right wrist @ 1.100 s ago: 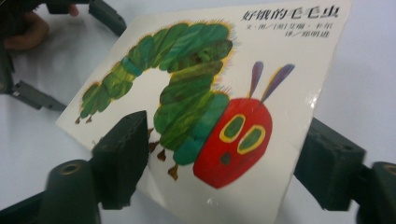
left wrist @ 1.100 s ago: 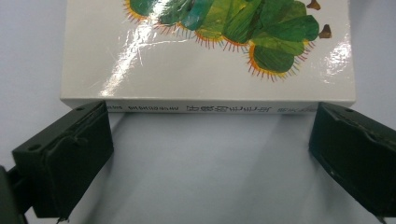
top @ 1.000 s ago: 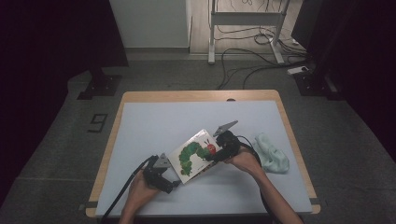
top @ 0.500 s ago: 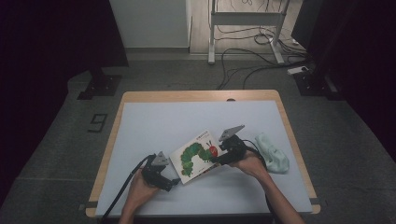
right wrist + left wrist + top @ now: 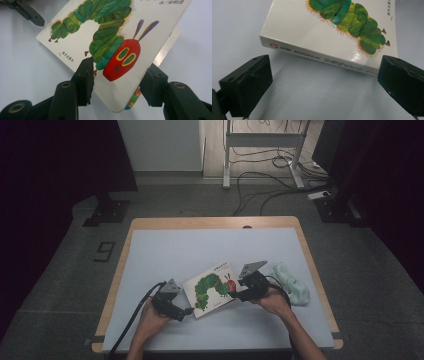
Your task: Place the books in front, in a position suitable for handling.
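book cover caught between right claw's jaws

while the picture book (image 5: 214, 288) lies near the front middle of the counter (image 5: 165, 250), its caterpillar cover faces up and its spine is turned toward the left claw (image 5: 188, 310). in the left gripper view the book (image 5: 332, 32) is seen flat on the pale surface just beyond the two black jaws, which are spread wide with bare counter between them; nothing is held there, and the spine is just past the jaw tips, apart from them.

at the opposite edge, the right claw (image 5: 236, 296) is set against the book by the caterpillar's red head. in the right gripper view the front cover (image 5: 110, 47) is lifted and tilted, with the coloured page edges (image 5: 132, 100) seen beneath its corner. one jaw lies over the cover's printed face and the other sits under its far side, so the cover is between them. these jaws have just been closing; whether the pads already press on the cover cannot be told for certain.

a crumpled pale cloth (image 5: 292, 284) is seen on the counter just to the right of the right hand (image 5: 275, 301).
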Tool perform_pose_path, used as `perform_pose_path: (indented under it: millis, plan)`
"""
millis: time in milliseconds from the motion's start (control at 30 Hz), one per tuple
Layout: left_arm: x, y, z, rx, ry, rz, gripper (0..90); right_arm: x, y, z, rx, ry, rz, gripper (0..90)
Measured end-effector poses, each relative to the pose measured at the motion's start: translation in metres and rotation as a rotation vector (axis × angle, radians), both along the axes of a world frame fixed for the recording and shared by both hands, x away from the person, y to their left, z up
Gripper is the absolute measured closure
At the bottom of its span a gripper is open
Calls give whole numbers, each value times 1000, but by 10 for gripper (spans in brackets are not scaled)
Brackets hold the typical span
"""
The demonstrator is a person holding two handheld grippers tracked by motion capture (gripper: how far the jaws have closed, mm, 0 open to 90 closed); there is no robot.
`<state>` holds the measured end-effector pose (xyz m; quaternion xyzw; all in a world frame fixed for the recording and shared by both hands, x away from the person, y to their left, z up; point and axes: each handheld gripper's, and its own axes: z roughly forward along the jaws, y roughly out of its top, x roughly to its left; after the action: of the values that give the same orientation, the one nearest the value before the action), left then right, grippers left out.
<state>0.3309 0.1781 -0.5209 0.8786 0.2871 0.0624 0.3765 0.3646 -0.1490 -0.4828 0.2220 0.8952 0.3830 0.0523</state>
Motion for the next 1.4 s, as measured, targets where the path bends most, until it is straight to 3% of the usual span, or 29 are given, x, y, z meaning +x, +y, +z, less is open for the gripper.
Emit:
perform_pose_path:
  millis: [67, 300, 400, 667, 867, 1267, 1400]
  plan:
    - [1, -3, 0, 6, 4, -5, 0, -1, -1, -1, 2, -3, -2, 486]
    - [8, -7, 0, -43, 36, -28, 0, -4, -4, -6, 4, -2, -15, 493]
    - [10, -13, 1, -37, 36, -41, 0, -4, -5, -8, 6, 3, -22, 495]
    - [1, -19, 9, 9, -27, -29, 20, -3, -9, -12, 22, 44, -48, 463]
    - [-6, -18, 17, 16, -89, -18, 105, -2, -7, -16, 10, 23, -89, 396]
    - [-22, -21, 23, 4, -115, -53, 321, 6, -1, -15, 1, 28, -141, 277]
    - [-26, -23, 24, 5, -119, -43, 361, 7, 0, -15, 22, 31, -140, 298]
